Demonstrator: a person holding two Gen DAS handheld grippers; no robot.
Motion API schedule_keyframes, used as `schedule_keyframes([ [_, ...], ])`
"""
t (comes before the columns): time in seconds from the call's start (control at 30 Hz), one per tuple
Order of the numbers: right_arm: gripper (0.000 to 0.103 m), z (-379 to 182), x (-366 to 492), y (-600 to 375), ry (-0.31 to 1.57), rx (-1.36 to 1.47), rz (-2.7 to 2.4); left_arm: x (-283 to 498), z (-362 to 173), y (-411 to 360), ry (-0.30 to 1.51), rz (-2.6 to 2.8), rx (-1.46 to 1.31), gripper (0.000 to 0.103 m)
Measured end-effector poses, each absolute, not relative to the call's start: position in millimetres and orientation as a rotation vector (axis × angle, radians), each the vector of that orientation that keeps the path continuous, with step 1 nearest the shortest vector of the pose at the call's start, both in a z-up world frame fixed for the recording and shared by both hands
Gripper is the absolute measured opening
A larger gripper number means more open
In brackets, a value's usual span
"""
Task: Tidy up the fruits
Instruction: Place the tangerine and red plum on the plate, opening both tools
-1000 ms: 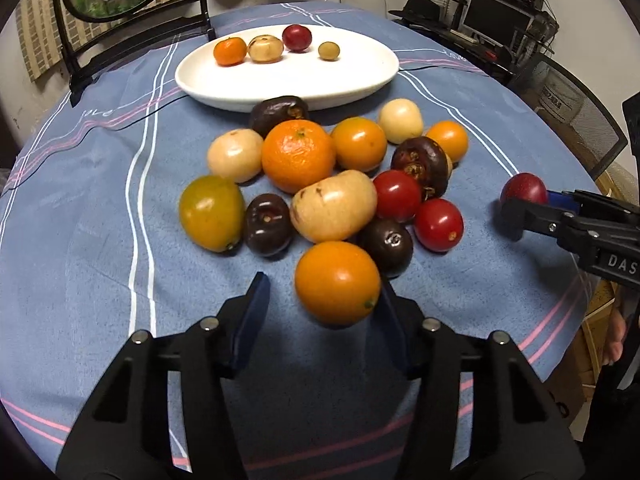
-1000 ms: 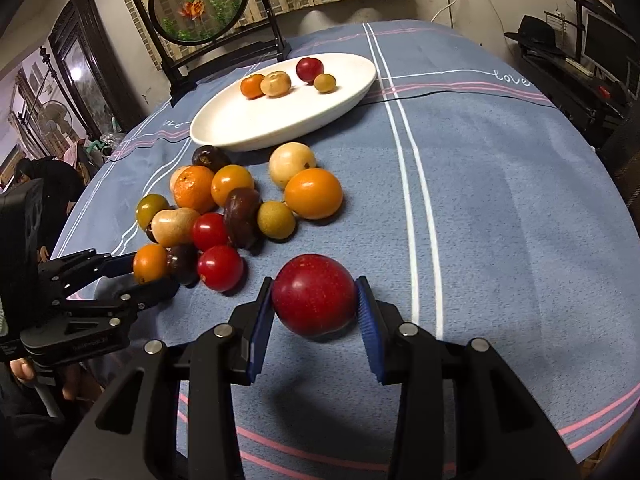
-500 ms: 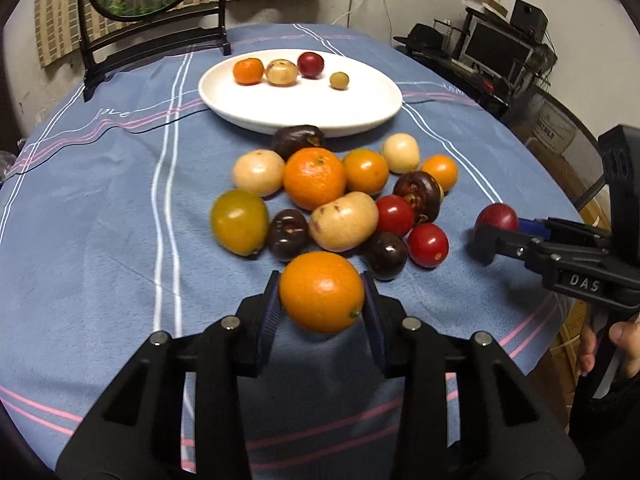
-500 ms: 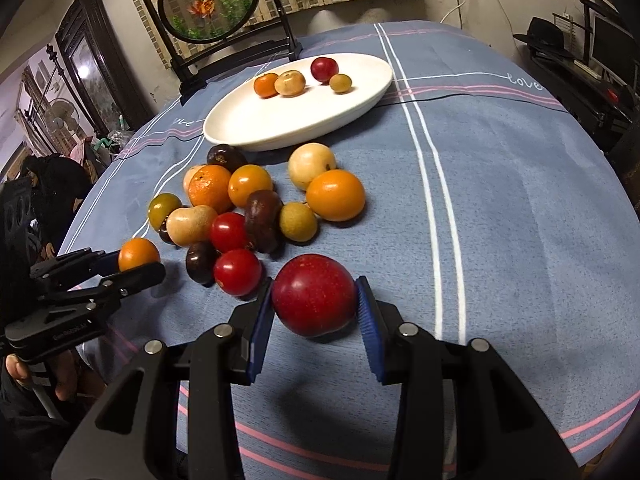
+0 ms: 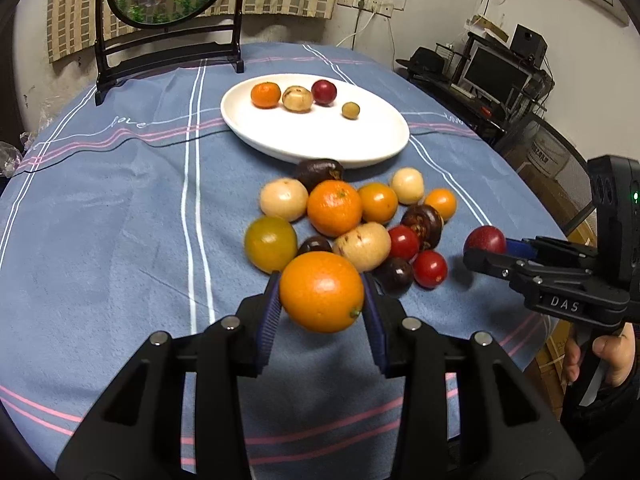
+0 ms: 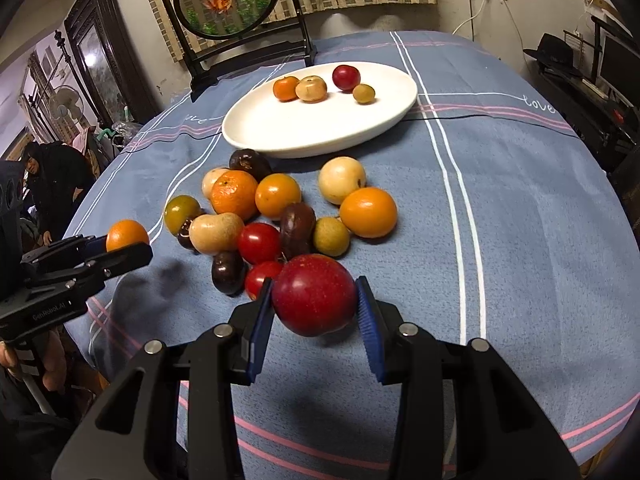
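Observation:
My left gripper (image 5: 322, 304) is shut on an orange (image 5: 322, 291) and holds it above the blue cloth, just short of the fruit pile (image 5: 348, 220). My right gripper (image 6: 315, 308) is shut on a red plum (image 6: 314, 294), also lifted off the cloth. Each gripper shows in the other's view: the right one with the plum (image 5: 485, 240) at the right, the left one with the orange (image 6: 127, 235) at the left. A white oval plate (image 5: 360, 140) beyond the pile carries a small orange, a tan fruit, a red fruit and a small green-brown one.
The round table wears a blue cloth (image 5: 120, 208) with white and pink stripes. A dark framed screen (image 5: 168, 12) stands at its far edge behind the plate. Shelves with a monitor (image 5: 496, 68) lie beyond the right edge. A hand (image 5: 612, 356) grips the right tool's handle.
The left jaws closed on the orange and lifted it off the cloth, drawing back from the pile. The right gripper rose slightly, still holding the red plum.

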State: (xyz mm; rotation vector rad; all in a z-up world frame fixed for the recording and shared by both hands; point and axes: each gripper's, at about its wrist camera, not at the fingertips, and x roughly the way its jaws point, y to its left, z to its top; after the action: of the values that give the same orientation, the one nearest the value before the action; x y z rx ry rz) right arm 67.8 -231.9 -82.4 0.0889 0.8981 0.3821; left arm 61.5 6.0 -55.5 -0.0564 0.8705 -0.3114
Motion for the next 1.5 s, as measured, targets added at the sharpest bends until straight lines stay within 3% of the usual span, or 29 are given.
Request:
schedule_keyframes([
  [0.3, 0.041, -67, 89, -230, 0.889, 0.072, 0.411, 102, -34, 16, 0.845, -0.29, -0.04, 0.039],
  [0.6, 0.041, -21, 179, -197, 0.82, -0.08, 0.468, 214, -13, 20, 0.844, -0.255, -0.056, 0.039],
  [0.83, 0.041, -51, 287, -168, 0.908, -0.133, 0.449, 302, -40, 18, 0.951, -0.235, -0.111, 0.039],
  [1.2, 0.041, -70, 325, -159, 0.965, -0.112, 0.479, 334, -61, 8, 0.993, -0.24, -0.099, 0.04],
  [1.23, 0.043, -70, 326, -158, 0.96, -0.118, 0.48, 336, -61, 7, 0.992, -0.236, -0.094, 0.043],
  [1.27, 0.045, -68, 326, -156, 0.944, -0.133, 0.47, 337, -60, 6, 0.988, -0.234, -0.093, 0.062],
  [1.33, 0.059, -61, 326, -156, 0.9, -0.149, 0.452, 334, -49, 9, 0.946, -0.223, -0.109, 0.075],
  [1.37, 0.064, -55, 322, -157, 0.872, -0.161, 0.439, 332, -43, 10, 0.93, -0.223, -0.116, 0.075],
  [1.5, 0.064, -31, 298, -171, 0.82, -0.181, 0.416, 309, -14, 22, 0.881, -0.228, -0.152, 0.075],
])
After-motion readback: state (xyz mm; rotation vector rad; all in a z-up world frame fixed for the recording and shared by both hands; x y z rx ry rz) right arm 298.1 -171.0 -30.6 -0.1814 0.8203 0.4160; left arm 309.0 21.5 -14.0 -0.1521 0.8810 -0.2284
